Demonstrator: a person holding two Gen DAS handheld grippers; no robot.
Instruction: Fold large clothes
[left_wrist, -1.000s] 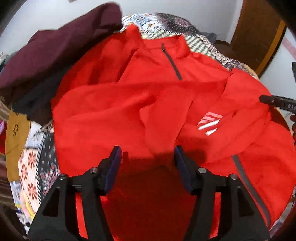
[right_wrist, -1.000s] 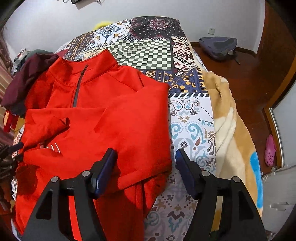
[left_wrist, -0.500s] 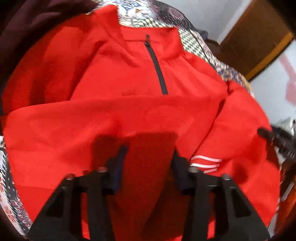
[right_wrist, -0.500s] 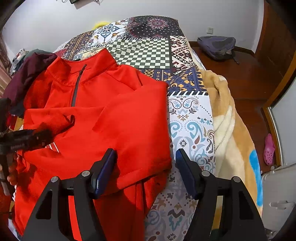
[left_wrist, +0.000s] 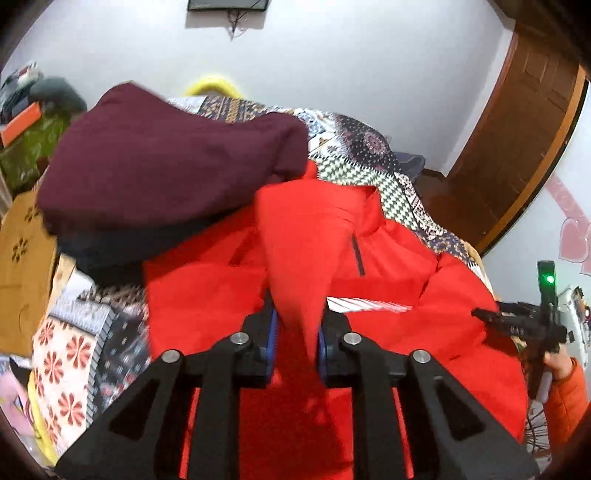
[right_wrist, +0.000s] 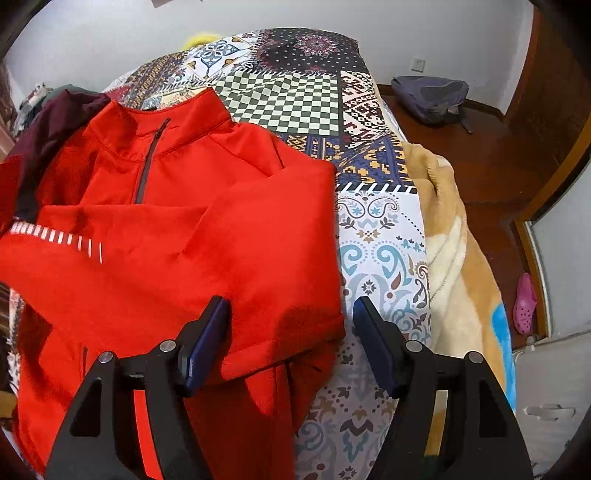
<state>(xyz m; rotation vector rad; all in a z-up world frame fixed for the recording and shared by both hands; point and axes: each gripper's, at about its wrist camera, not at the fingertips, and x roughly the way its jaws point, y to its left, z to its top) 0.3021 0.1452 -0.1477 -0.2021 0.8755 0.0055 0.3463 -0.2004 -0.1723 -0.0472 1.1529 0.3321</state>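
A red zip-neck jacket (right_wrist: 236, 229) lies front up on a patchwork bed cover, one sleeve folded across its chest. My left gripper (left_wrist: 295, 332) is shut on a fold of the red jacket (left_wrist: 303, 258) and lifts it into a peak over the left side. My right gripper (right_wrist: 290, 332) is open, its jaws straddling the jacket's right edge just above the cloth. The right gripper also shows in the left wrist view (left_wrist: 517, 325) at the far right.
A maroon garment (left_wrist: 166, 166) is piled on the bed at the jacket's left shoulder. A beige blanket (right_wrist: 458, 266) hangs over the bed's right side. A grey backpack (right_wrist: 428, 96) and a pink shoe (right_wrist: 524, 306) lie on the wooden floor.
My left gripper has closed on the jacket cloth and lifted it, tilting up toward the wall. The striped sleeve has shifted left. The right gripper has stayed open at the right edge.
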